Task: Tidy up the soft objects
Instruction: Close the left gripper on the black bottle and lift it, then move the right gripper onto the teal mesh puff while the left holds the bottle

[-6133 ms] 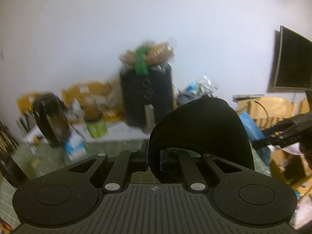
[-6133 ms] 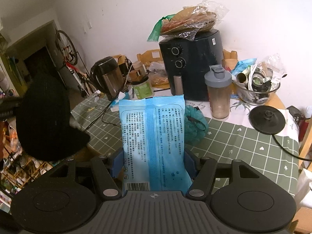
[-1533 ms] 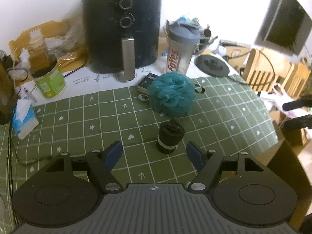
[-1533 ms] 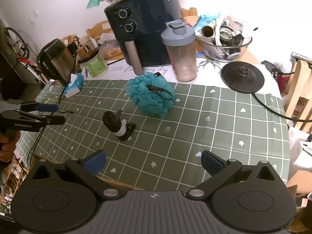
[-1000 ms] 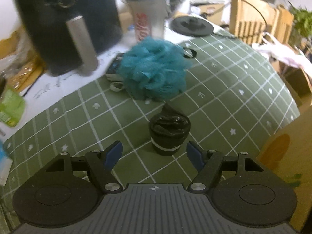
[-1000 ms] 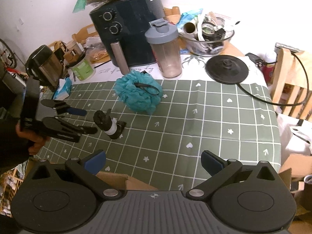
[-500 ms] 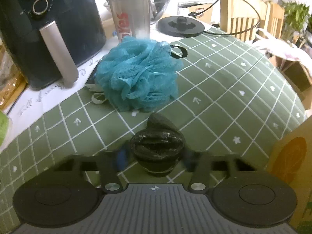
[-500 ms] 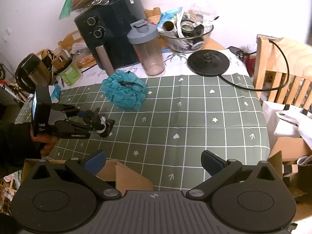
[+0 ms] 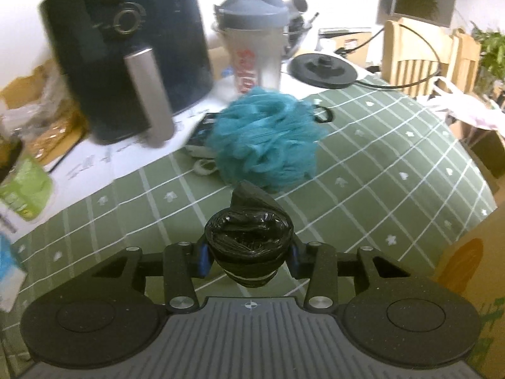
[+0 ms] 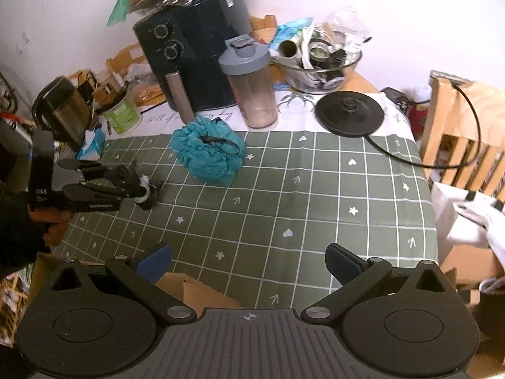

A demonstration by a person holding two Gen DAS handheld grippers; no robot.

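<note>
1. Green checked cloth point(image 10: 315, 195) is seen spread over the desk, with an air fryer point(image 10: 195, 63) and a shaker bottle point(image 10: 251, 85) set at the back.
2. A black bag roll point(image 9: 249, 249) is clamped between the fingers of the left gripper point(image 9: 249, 257), low over the cloth.
3. A teal bath pouf point(image 9: 268, 145) is seen lying just beyond the roll.
4. The right gripper point(image 10: 247, 260) is held with its fingers spread wide, nothing between them, above the near desk edge.

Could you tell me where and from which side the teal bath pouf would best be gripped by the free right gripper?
Probably across the teal bath pouf's ruffled mesh body, from above on its near side. It is a squashy, rounded ball, so the open right gripper can pinch folds anywhere. The black cord loop on top looks thin and slack, and the air fryer crowds the far side.
</note>
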